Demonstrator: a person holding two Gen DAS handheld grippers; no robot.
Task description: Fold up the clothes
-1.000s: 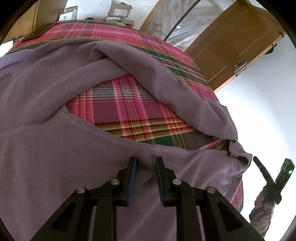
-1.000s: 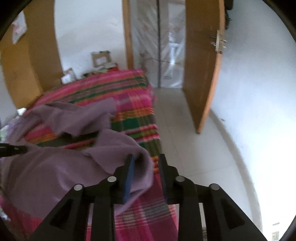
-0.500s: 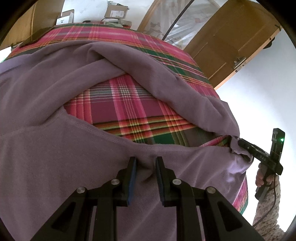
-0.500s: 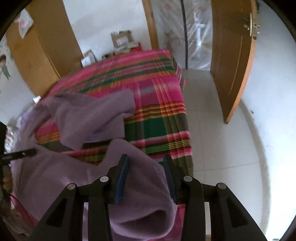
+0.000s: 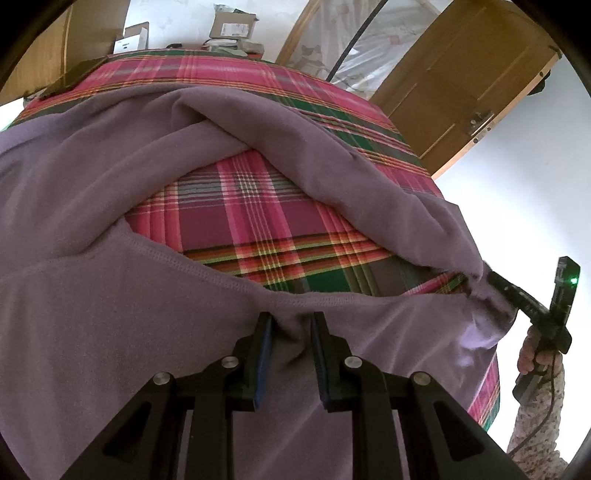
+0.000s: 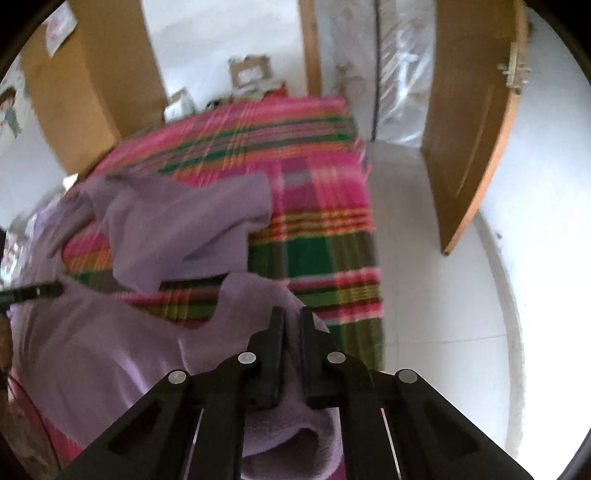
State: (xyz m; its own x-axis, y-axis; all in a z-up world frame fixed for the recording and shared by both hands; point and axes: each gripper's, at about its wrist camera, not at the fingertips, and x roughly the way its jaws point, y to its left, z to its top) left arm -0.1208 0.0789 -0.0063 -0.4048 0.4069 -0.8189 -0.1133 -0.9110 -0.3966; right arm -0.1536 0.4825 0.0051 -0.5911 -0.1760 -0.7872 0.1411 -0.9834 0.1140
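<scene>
In the left wrist view we see the left tongs (image 5: 290, 325) pinching a puckered fold at the stitched hem of the purple garment (image 5: 110, 332), the two fingers a moderate gap apart with the bunched cloth filling the space between them. The garment lies spread over the plaid bed cover (image 5: 251, 218), which shows through an opening in the cloth just beyond the hem. A long part of the garment runs along the far side of that opening toward the door (image 5: 461, 85) side, and at its end the right tongs (image 5: 491, 278) grip a gathered corner, held by the person's hand (image 5: 535, 354) off the bed's edge. Cardboard boxes (image 5: 229, 27) sit past the far end of the bed. In the right wrist view, which is motion-blurred, we see the right tongs (image 6: 291, 319) pressed nearly together on a corner of the purple garment (image 6: 103, 332), the cloth squeezed between the fingers and draping down beneath them. The rest of the garment spreads away from that corner across the plaid bed cover (image 6: 314, 206), and the tip of the left tongs (image 6: 55, 288) touches the cloth at the far side from the door (image 6: 472, 129).
</scene>
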